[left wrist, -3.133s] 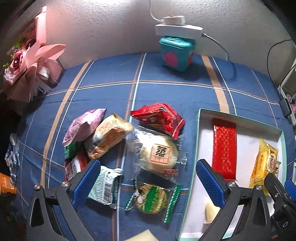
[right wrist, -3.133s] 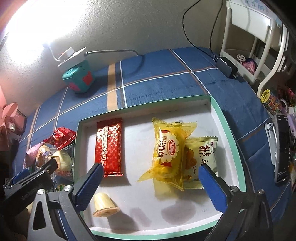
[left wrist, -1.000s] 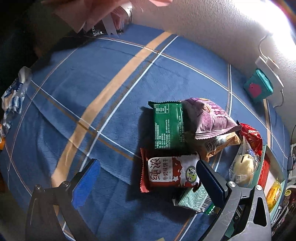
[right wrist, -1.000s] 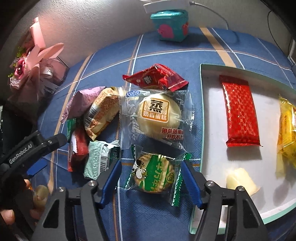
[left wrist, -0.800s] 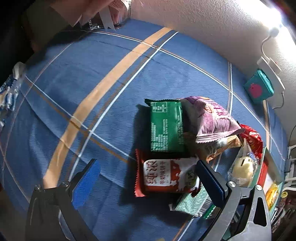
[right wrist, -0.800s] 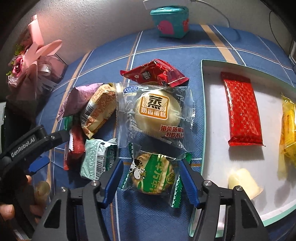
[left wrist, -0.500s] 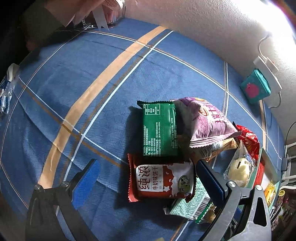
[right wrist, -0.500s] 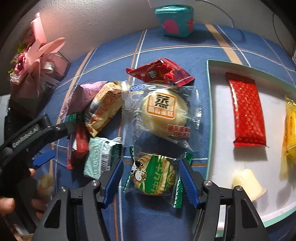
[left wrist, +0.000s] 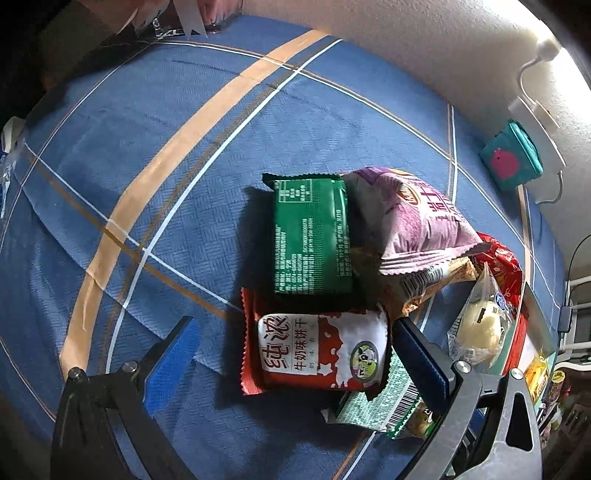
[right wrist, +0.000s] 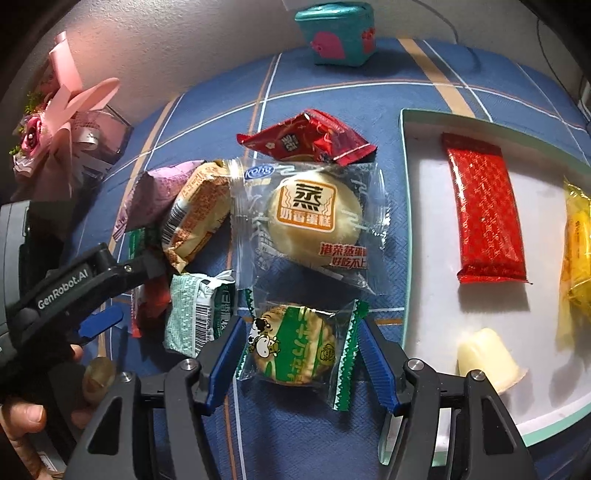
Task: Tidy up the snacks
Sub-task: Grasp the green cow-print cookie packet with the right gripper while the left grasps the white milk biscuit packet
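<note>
A pile of snack packets lies on the blue plaid cloth. My left gripper (left wrist: 291, 354) is open, its blue pads on either side of a red milk-biscuit packet (left wrist: 317, 356); a green packet (left wrist: 312, 236) and a purple bag (left wrist: 413, 218) lie beyond. My right gripper (right wrist: 299, 363) is open, its jaws straddling a green-edged round biscuit packet (right wrist: 295, 343) without clear contact. A clear steamed-cake packet (right wrist: 306, 218) lies just past it. The white tray (right wrist: 424, 229) on the right holds a red bar (right wrist: 484, 210), a yellow packet and a pale jelly cup (right wrist: 487, 358).
A teal box (right wrist: 340, 31) stands at the wall, with a power strip (left wrist: 535, 122) above it. A pink bouquet (right wrist: 62, 122) sits at the far left. A red packet (right wrist: 306, 138), a tan packet (right wrist: 199, 218) and a pale green packet (right wrist: 195, 317) crowd the pile.
My left gripper has swung left from over the tray's edge to the red milk-biscuit packet. My right gripper has moved from the tray to the round biscuit packet and its jaws have narrowed.
</note>
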The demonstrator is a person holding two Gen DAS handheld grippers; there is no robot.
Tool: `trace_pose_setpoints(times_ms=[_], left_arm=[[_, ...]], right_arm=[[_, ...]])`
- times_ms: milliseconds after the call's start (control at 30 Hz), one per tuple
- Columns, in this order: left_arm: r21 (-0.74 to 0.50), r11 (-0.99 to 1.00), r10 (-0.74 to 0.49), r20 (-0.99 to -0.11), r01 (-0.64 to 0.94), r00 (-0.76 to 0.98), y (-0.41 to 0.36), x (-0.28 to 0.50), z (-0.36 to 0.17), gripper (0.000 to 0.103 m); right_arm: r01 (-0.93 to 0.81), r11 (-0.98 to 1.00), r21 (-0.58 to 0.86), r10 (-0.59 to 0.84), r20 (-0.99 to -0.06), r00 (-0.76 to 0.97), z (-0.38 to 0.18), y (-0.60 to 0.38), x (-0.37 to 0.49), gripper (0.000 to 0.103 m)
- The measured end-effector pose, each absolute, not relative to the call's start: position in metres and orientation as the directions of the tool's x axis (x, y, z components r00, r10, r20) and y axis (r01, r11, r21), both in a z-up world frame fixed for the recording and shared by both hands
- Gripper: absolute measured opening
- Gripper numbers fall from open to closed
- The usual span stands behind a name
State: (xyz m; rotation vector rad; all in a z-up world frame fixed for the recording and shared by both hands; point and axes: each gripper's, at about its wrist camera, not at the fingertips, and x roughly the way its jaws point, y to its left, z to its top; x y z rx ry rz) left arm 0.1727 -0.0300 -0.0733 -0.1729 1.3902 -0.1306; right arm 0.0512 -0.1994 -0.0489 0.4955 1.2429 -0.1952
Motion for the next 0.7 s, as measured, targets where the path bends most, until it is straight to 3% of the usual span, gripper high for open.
trace_pose_setpoints(times_ms=[233,433,567,700], left_arm=[[-0.199,0.98,-0.193,-0.968,-0.024,0.162,-0.016,0.172,-0.078,0.102],[-0.21,0.978,-0.204,-0.966,-0.02,0.161,-0.018,0.17,-0.08,0.09],[-0.213,0.977,-0.208,-0.967,-0.019,0.146,-0.022,0.169,-0.083,0.076],[-0.212,0.977,-0.207,-0.967,-0.018,0.149,-0.026,0.167,-0.083,0.073]], right_arm=[[0.391,0.892,0.227,0.104,-0.944,0.312,-0.054,-0.193,0.052,0.072],[0.362,0.921,0.14,0.038,-0.961,0.275,-0.061,-0.175,0.057,0.072],[0.346,0.931,0.112,0.021,-0.966,0.257,-0.069,-0.167,0.059,0.073],[0.346,0.933,0.101,0.01,-0.967,0.255,-0.072,-0.162,0.06,0.074]])
